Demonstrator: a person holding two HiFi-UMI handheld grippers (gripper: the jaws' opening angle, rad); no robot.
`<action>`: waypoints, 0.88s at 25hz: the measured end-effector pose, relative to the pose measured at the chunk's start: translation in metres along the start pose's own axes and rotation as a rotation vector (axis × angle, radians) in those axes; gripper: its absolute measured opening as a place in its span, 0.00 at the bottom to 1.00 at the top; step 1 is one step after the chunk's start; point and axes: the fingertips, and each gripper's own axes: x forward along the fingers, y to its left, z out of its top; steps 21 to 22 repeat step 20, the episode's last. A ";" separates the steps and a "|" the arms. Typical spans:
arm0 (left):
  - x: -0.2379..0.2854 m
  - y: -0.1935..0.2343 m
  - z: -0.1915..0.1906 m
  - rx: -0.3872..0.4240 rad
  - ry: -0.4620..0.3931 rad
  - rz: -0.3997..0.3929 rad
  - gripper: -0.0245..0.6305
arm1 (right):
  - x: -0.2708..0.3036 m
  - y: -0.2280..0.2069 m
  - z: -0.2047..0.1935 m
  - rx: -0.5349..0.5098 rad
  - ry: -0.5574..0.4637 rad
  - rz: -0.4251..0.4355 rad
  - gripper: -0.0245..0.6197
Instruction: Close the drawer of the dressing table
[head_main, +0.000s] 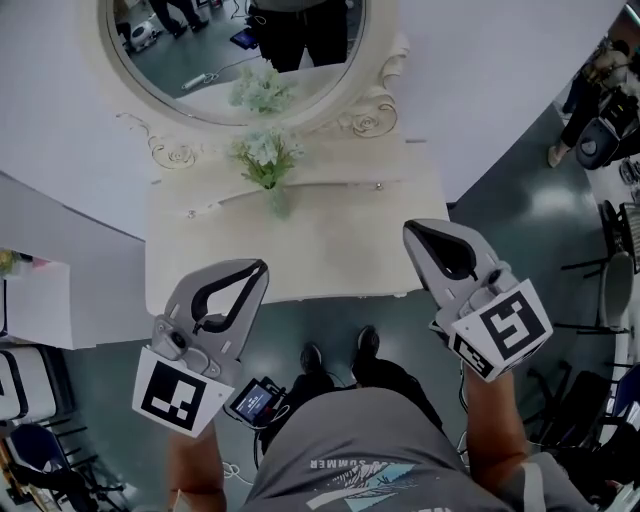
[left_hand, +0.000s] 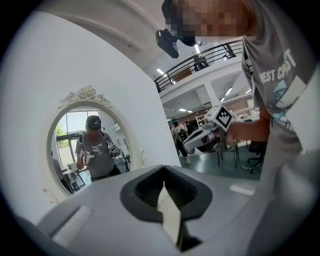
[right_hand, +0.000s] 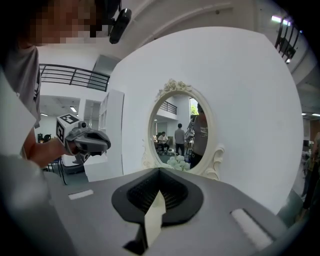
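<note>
The cream dressing table (head_main: 330, 250) stands against a white wall, with an oval mirror (head_main: 215, 60) above it. Along the back of its top, small knobs (head_main: 378, 185) mark low drawer fronts; I cannot tell whether any drawer stands out. My left gripper (head_main: 262, 266) hovers over the table's front left edge, jaws shut and empty. My right gripper (head_main: 410, 228) is held over the front right part of the top, also shut on nothing. In the left gripper view the left gripper (left_hand: 163, 168) points up at the mirror (left_hand: 87, 145); the right gripper (right_hand: 159, 170) does the same in its own view.
A vase of pale green flowers (head_main: 265, 160) stands mid-table by the mirror. A white cabinet (head_main: 35, 300) sits left of the table. Chairs and stands (head_main: 610, 260) crowd the right floor. The person's feet (head_main: 340, 350) are just before the table's front edge.
</note>
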 end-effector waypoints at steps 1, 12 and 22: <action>-0.005 -0.002 0.003 0.007 -0.008 -0.003 0.04 | -0.006 0.007 0.007 -0.007 -0.011 0.002 0.04; -0.043 -0.006 0.008 0.022 -0.037 -0.010 0.04 | -0.038 0.056 0.035 -0.063 -0.036 -0.001 0.04; -0.057 0.000 0.002 -0.029 -0.035 0.006 0.04 | -0.040 0.070 0.035 -0.060 -0.019 -0.019 0.04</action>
